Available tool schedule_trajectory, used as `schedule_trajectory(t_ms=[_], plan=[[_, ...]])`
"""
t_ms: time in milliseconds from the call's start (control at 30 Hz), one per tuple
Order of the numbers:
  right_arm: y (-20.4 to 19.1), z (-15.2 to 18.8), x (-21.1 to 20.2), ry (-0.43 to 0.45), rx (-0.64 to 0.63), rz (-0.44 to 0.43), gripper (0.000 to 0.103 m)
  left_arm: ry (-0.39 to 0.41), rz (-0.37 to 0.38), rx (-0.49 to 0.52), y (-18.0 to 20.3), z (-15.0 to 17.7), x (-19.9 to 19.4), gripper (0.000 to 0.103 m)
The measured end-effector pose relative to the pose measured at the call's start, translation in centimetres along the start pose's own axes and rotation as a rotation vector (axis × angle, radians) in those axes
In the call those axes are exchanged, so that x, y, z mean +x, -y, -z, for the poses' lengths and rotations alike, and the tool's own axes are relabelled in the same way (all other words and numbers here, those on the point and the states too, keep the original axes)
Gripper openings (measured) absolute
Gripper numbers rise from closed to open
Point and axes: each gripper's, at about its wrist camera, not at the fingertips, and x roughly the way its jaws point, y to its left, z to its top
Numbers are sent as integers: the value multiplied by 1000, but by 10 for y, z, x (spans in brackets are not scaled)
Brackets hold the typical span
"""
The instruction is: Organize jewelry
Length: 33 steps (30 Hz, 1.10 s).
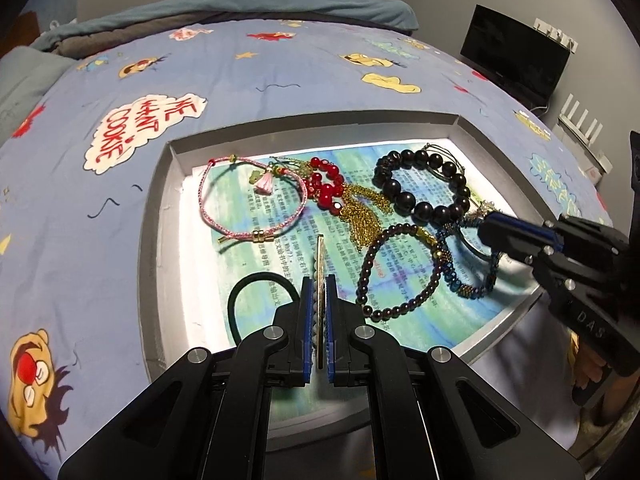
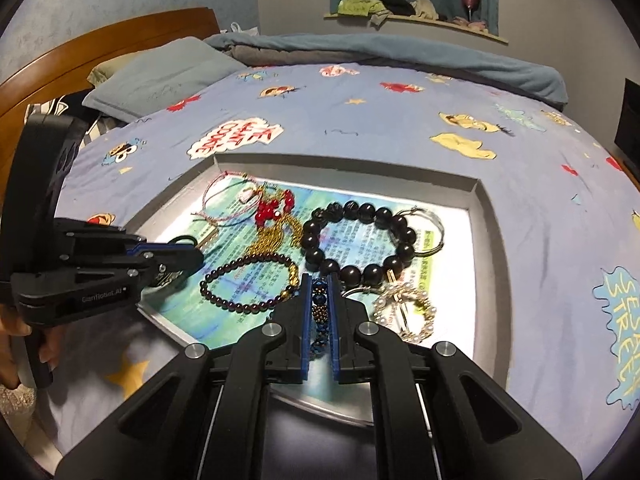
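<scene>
Black plastic left claw (image 1: pixel 319 280), blue finger pads (image 1: pixel 307 320), silver round pivot screws, matching right claw (image 2: pixel 320 292), white lettering

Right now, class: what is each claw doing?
Left claw: shut on a thin gold-edged piece.
Right claw: shut on the blue beaded bracelet.

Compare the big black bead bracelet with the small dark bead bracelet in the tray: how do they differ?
The big black bead bracelet has large, chunky beads; the small dark bead bracelet has much finer ones. The big one is plain black all round; the small one carries gold accent beads on one side. The big one lies farther back in the tray; the small one lies nearer the tongs. Both lie flat as closed loops on the printed paper.
</scene>
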Motion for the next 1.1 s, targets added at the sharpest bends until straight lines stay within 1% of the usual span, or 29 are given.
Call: schedule_trajectory(t_ms=[167,300,367,433,467,500,567,600,633,667,700,733,767,800,833,867,900,967,1000,1033,1100], plan=[[2,1,2,-12,7,6,7,2,-2,1,0,0,0,7],[3,2,-1,-8,14,9,7,9,-23,10,2,1,-1,17],[4,2,-2,-4,19,9,10,9,-27,9,2,1,-2,19],[5,2,-4,2,25,14,25,17,-28,4,2,0,-5,20],[6,1,-6,8,29,16,40,22,-29,2,2,-1,-7,21],[7,1,-9,19,32,18,47,33,-31,-4,2,-2,-11,22],[8,-1,-14,32,33,30,49,54,-32,-12,1,-3,-19,25],[8,-2,-18,42,37,34,52,66,-37,-17,1,-4,-23,31],[9,-2,-22,53,43,37,54,82,-44,-24,1,-4,-29,44],[11,-3,-29,64,51,42,57,96,-51,-29,0,-4,-34,50],[12,-4,-33,70,56,46,61,110,-58,-33,0,-3,-39,59],[13,-4,-40,81,62,50,63,124,-64,-37,0,-2,-46,59],[15,-4,-47,97,69,53,70,133,-70,-38,1,-1,-53,60],[17,-4,-56,111,79,60,78,146,-80,-40,1,1,-61,68],[19,-3,-63,119,88,64,82,157,-90,-42,1,3,-67,81],[22,-2,-73,131,101,61,86,173,-103,-44,1,6,-73,83],[24,0,-80,136,109,58,91,184,-121,-45,1,11,-82,83],[26,4,-90,137,122,63,98,178,-135,-44,3,17,-88,83],[28,6,-93,134,128,67,98,175,-145,-43,4,21,-92,84],[29,9,-96,129,133,75,98,171,-156,-44,5,27,-95,88],[29,13,-100,111,143,99,98,161,-176,-56,7,37,-98,93]])
